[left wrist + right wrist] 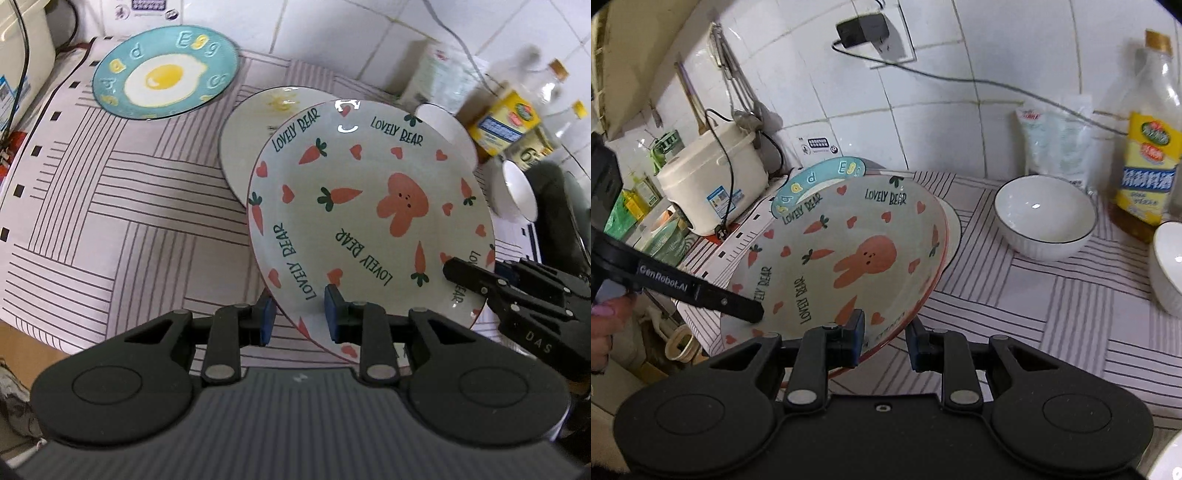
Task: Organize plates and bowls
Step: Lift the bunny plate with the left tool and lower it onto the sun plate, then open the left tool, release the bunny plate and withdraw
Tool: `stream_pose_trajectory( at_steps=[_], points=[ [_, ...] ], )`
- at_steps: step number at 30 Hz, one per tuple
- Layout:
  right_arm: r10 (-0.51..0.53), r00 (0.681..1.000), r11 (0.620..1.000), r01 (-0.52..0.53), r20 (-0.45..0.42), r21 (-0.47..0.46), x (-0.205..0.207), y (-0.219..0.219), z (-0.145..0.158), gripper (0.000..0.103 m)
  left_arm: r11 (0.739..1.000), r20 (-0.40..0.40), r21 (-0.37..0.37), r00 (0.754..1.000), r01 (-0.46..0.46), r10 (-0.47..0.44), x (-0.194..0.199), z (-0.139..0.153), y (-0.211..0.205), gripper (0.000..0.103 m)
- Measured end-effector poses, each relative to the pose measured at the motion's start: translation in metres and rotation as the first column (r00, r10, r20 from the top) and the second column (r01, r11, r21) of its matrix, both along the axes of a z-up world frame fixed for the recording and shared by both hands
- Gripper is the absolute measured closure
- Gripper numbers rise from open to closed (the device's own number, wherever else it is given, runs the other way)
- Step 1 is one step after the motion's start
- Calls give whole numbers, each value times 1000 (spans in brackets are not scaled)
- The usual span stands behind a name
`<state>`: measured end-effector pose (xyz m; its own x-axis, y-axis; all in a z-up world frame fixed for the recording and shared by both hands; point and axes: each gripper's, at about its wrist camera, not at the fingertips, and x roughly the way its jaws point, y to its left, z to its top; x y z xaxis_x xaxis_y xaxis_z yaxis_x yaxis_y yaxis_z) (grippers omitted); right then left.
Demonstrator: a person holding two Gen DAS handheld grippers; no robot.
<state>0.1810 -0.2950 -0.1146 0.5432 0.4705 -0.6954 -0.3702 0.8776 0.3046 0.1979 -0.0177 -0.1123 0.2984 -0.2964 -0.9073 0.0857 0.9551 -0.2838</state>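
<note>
A rabbit-and-carrot "Lovely Bear" plate is held tilted above the striped cloth, gripped at its near rim by both grippers. My left gripper is shut on its rim, one pad under, one on top. My right gripper is shut on the same plate at its right near edge; it shows in the left wrist view as a black finger on the rim. Under the plate lies a white plate. A blue egg plate lies at the back left.
Two white bowls stand on the cloth at the right. Oil bottles and a pouch stand by the tiled wall. A white rice cooker with a cord sits at the left back.
</note>
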Motion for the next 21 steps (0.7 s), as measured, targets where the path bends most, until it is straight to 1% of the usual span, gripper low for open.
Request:
stream_pose_trajectory(
  at_steps=[3, 6, 10, 13, 19, 21],
  points=[
    [12, 999, 1000, -12, -33, 3, 15, 6, -7, 75, 1000, -24, 0, 1000, -15, 15, 12, -10, 7, 77],
    [-10, 998, 1000, 10, -61, 5, 29, 12, -15, 75, 1000, -52, -6, 998, -21, 20, 27, -20, 13, 77],
    [-35, 994, 999, 36, -106, 5, 43, 19, -24, 75, 1000, -90, 8, 996, -27, 28, 49, -32, 18, 77],
    [-53, 991, 998, 51, -123, -25, 52, 29, -28, 75, 1000, -123, 12, 992, -16, 17, 64, -40, 21, 77],
    [-105, 983, 994, 98, -152, -52, 68, 36, -34, 75, 1000, -164, 12, 986, 18, -16, 90, -47, 22, 77],
    [-123, 981, 989, 109, -151, -95, 70, 42, -34, 75, 1000, -183, 5, 983, 21, -20, 97, -50, 22, 77]
  ],
)
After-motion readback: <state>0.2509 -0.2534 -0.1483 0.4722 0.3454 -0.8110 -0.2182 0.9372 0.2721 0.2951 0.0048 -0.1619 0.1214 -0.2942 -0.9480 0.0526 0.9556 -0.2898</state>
